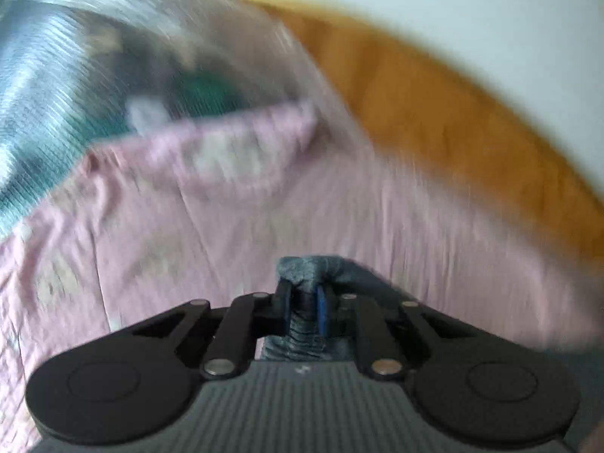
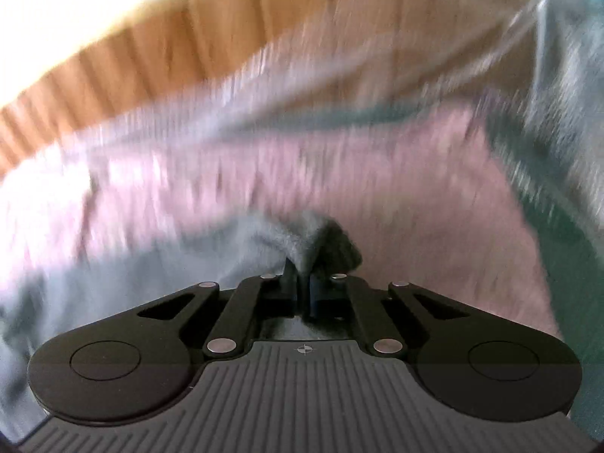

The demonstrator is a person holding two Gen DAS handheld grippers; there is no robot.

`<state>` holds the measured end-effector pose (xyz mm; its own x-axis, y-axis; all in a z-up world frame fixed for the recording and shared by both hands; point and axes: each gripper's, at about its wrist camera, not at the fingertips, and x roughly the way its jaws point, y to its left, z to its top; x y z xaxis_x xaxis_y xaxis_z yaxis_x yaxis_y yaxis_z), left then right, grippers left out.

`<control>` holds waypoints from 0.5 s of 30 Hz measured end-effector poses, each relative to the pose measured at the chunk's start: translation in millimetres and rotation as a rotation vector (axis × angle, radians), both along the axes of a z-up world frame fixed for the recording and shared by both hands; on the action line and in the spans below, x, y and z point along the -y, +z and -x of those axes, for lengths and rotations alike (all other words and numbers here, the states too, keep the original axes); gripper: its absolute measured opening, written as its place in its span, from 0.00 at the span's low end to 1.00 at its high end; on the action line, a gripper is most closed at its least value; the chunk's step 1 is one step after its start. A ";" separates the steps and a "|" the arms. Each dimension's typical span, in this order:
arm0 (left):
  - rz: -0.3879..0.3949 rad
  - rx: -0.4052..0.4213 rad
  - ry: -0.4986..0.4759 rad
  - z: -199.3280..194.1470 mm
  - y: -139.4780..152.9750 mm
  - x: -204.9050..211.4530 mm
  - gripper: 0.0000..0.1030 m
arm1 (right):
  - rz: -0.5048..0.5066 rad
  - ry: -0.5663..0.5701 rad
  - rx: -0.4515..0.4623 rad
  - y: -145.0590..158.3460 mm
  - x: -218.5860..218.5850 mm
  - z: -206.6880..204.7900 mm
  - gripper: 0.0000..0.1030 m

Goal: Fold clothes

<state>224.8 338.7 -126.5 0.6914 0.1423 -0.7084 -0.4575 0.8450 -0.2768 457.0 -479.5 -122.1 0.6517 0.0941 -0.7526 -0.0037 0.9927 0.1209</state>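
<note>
The left gripper (image 1: 305,298) has its jaws clamped on a bunched fold of grey-blue cloth (image 1: 309,270), which pokes up past the fingertips at 12 o'clock and runs back under the tool toward 6 o'clock. Beyond it, a pink sheet (image 1: 234,226) fills the middle of the left wrist view, with a blurred silvery-grey fabric (image 1: 49,56) at 10 o'clock and an orange-brown wooden surface (image 1: 434,87) sweeping from 12 to 3 o'clock. The right gripper (image 2: 304,287) has its jaws pressed together on a pinch of the same grey cloth (image 2: 302,234), which rises from the tips and trails off toward 9 o'clock. In the right wrist view the sheet (image 2: 396,173) lies ahead and toward 3 o'clock, wooden boards (image 2: 170,37) arc across 11 to 1 o'clock, and a dark green fabric (image 2: 558,234) sits at 3 o'clock. Both views are heavily blurred, so finer detail cannot be told.
</note>
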 end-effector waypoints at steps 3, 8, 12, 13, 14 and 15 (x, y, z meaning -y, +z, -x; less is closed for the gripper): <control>-0.024 -0.047 0.085 -36.3 -12.5 -20.2 0.12 | 0.015 -0.083 0.023 13.9 5.6 -41.9 0.00; -0.020 -0.257 0.077 -84.2 -66.0 -30.1 0.28 | 0.108 -0.272 -0.143 -41.8 10.0 -106.5 0.07; -0.071 -0.261 -0.022 -37.7 -60.4 -12.9 0.50 | 0.064 -0.290 -0.128 -48.3 19.0 -78.6 0.51; -0.078 -0.249 -0.046 -21.0 -56.2 -8.9 0.57 | 0.036 -0.270 -0.102 -40.5 24.3 -59.9 0.67; -0.078 -0.255 -0.067 -2.0 -53.9 -8.6 0.57 | 0.012 -0.245 -0.081 -32.2 29.5 -39.7 0.73; -0.076 -0.277 -0.096 19.6 -54.0 -4.9 0.57 | 0.006 -0.218 -0.067 -24.2 36.4 -15.5 0.82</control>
<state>205.2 343.6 -180.5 0.4860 0.1456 -0.8618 -0.4238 0.9016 -0.0867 472.5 -516.0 -146.3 0.6046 -0.0481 -0.7951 0.2190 0.9698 0.1078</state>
